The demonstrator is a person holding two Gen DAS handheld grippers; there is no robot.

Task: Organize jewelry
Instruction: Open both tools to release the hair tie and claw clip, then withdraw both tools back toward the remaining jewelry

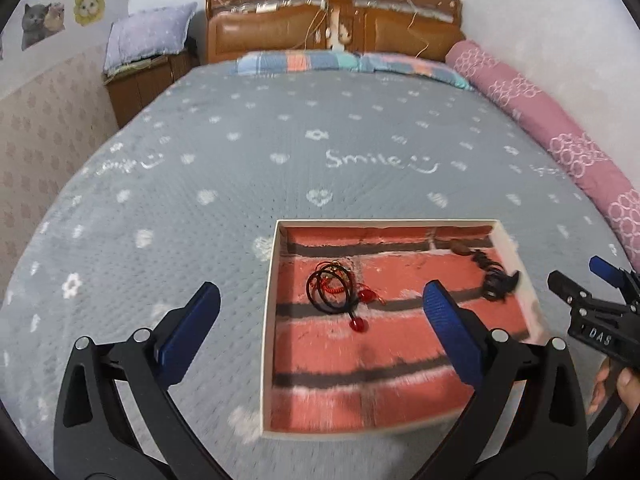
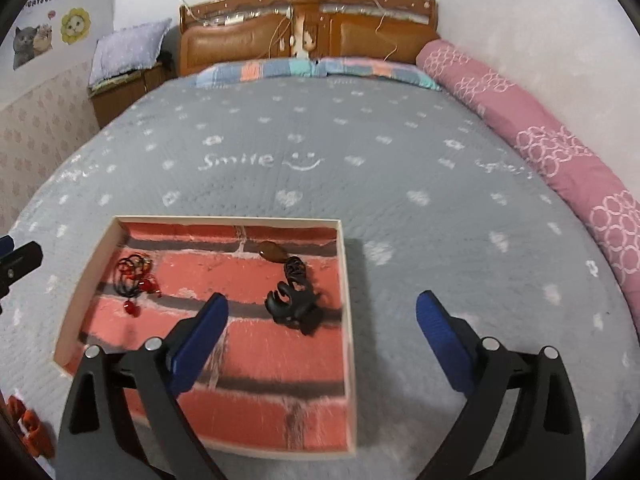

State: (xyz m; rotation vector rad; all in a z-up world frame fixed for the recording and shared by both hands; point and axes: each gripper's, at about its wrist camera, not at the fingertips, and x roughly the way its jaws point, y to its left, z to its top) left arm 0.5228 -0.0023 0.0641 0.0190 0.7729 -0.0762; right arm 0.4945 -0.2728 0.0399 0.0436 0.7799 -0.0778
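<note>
Left gripper (image 1: 320, 316) up over the near part of the bed (image 1: 240, 152), fingers spread wide, nothing between them; its right pad hangs over the tray, left pad over the bedspread off the tray's left rim. Right gripper (image 2: 322, 318) likewise released and empty, left pad over the tray interior, right pad over bare bedspread past the tray's right rim. In the left view the right gripper shows at the right edge with a bit of the person's hand (image 1: 616, 388) behind it.

Shallow white-walled tray (image 2: 347, 280) with a red brick-print floor sits flat on the grey "Smile" bedspread near the foot edge. Black cord necklace with red beads (image 1: 334, 292) lies bunched in the tray's left half, toward the far side. Black claw hair clip (image 2: 294, 308) lies near the tray's right rim, about mid-depth. Just beyond it a dark ornament (image 2: 295, 268), then a brown oval piece (image 2: 273, 253) close to the far wall; type unclear.

Orange item (image 2: 30, 428) on the bedspread left of the tray's near-left corner, blurred.

Farther: pink bolster (image 2: 540, 140) along the bed's right edge, patchwork pillows (image 1: 344, 62) at the head, wooden headboard (image 1: 332, 20).
</note>
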